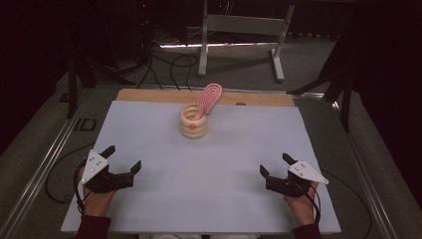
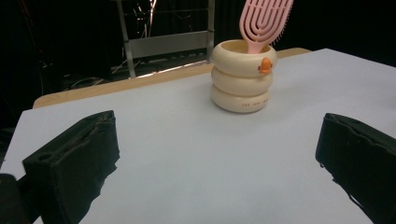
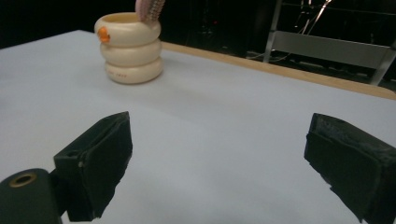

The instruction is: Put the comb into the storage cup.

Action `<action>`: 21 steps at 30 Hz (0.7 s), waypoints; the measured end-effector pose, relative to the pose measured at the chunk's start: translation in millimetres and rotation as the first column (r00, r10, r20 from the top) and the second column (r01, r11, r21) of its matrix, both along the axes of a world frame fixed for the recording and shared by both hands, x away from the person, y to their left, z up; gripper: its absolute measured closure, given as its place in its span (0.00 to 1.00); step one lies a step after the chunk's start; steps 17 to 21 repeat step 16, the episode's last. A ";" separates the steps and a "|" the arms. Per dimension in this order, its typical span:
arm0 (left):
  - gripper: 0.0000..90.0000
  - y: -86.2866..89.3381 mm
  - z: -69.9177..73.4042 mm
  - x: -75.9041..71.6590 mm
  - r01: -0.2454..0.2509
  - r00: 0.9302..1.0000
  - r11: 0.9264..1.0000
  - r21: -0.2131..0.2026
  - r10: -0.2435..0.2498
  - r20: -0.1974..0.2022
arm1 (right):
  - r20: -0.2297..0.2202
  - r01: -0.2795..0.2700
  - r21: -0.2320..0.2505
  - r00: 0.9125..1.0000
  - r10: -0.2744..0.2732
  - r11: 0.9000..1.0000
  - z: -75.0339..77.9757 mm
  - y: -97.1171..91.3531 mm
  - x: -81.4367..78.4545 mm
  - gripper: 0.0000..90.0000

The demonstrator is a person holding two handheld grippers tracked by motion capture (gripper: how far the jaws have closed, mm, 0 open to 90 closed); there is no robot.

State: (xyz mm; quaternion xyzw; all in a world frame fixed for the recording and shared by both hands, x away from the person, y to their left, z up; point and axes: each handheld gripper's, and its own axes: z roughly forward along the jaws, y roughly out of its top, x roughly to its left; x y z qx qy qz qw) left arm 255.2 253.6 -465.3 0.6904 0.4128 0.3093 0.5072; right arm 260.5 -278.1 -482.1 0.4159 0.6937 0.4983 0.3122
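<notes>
A cream holder (image 1: 194, 122) built like three stacked rings stands upright on the pale sheet covering the bench (image 1: 149, 209), toward its far edge and about midway across. A small orange knob (image 2: 265, 65) sits on the holder's top ring, on the side facing the person. A pink hairbrush (image 1: 209, 97) stands in the holder handle down, its slotted oval head rising above the rim and leaning away toward the right.

The left tool (image 1: 122, 158) rests low over the bench well to the near left of the holder, held in the person's left hand (image 1: 95, 198), its jaws spread wide with nothing between them. The right tool (image 1: 276, 165) lies well to the near right of the holder, held in the right hand (image 1: 301, 206), jaws likewise wide apart and empty. Both tools point roughly toward the holder, and the holder sits well apart from each. A grey three-cornered plate tops each tool.

Beyond the holder a strip of bare wood (image 1: 149, 94) shows at the bench's far edge, and farther back a metal frame (image 1: 244, 30) stands on the floor.
</notes>
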 end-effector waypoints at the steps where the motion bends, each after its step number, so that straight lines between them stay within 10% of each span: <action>1: 0.00 0.0 -0.6 0.0 0.000 1.000 1.000 0.001 0.000 0.001 | 0.001 0.006 0.003 1.000 -0.006 1.000 -0.4 -1.0 -0.4 0.08; 21: 0.00 -0.2 -7.4 -0.3 -0.004 1.000 1.000 0.019 0.004 -0.015 | 0.004 0.017 -0.014 1.000 -0.017 1.000 -3.6 -6.8 -3.4 0.08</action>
